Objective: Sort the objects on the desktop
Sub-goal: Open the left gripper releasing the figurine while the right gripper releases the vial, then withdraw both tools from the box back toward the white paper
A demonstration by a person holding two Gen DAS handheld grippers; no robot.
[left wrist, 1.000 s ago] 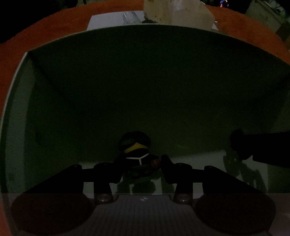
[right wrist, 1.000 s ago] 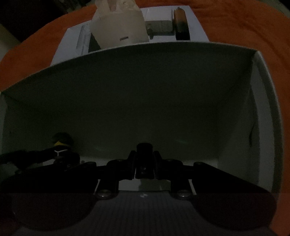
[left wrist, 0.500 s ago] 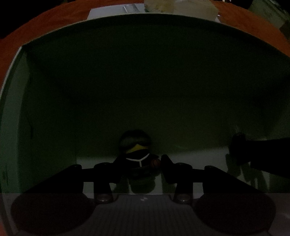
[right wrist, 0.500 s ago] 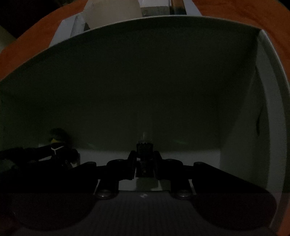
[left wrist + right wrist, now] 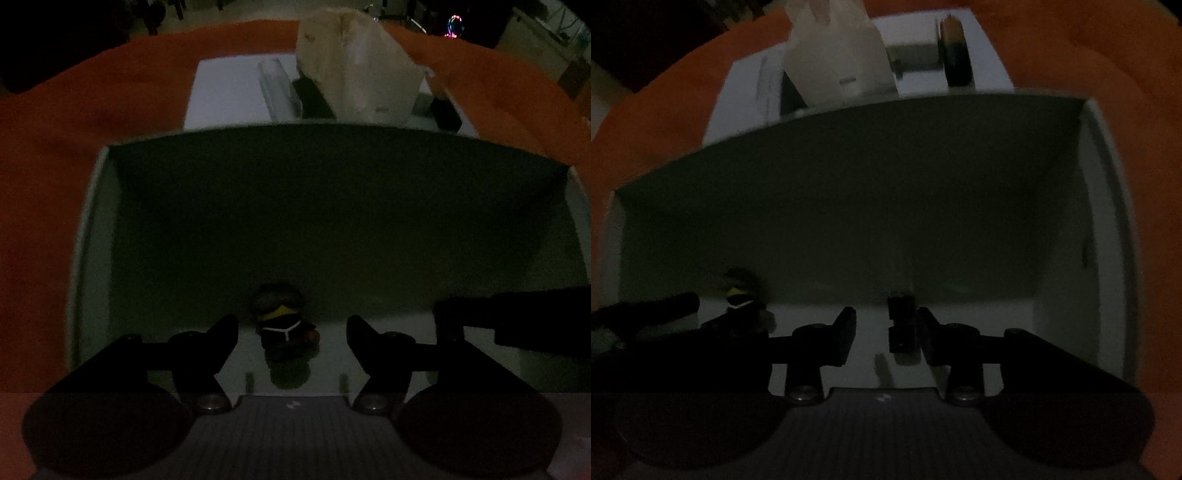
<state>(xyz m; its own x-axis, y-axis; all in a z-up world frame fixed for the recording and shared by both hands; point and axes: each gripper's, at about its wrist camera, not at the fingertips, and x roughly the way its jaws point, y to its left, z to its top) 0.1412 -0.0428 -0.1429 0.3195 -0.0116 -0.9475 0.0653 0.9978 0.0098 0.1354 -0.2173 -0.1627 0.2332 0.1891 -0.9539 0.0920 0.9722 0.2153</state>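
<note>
Claws [image 5: 291, 334] [image 5: 886, 332] agape; penguin [image 5: 282, 325] (boxed) freed.

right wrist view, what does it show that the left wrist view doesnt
Only the right wrist view shows the small black clip lying between the open right tongs, and the dark roll behind the box. Only the left wrist view shows coloured lights in the far background. Both show the duck toy on the box floor, the left tongs open around it, and the pale bag.

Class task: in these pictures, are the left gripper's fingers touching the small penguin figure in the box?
Apart. The left wrist view shows the left gripper open, pale box floor visible between each finger and the penguin figure.
</note>
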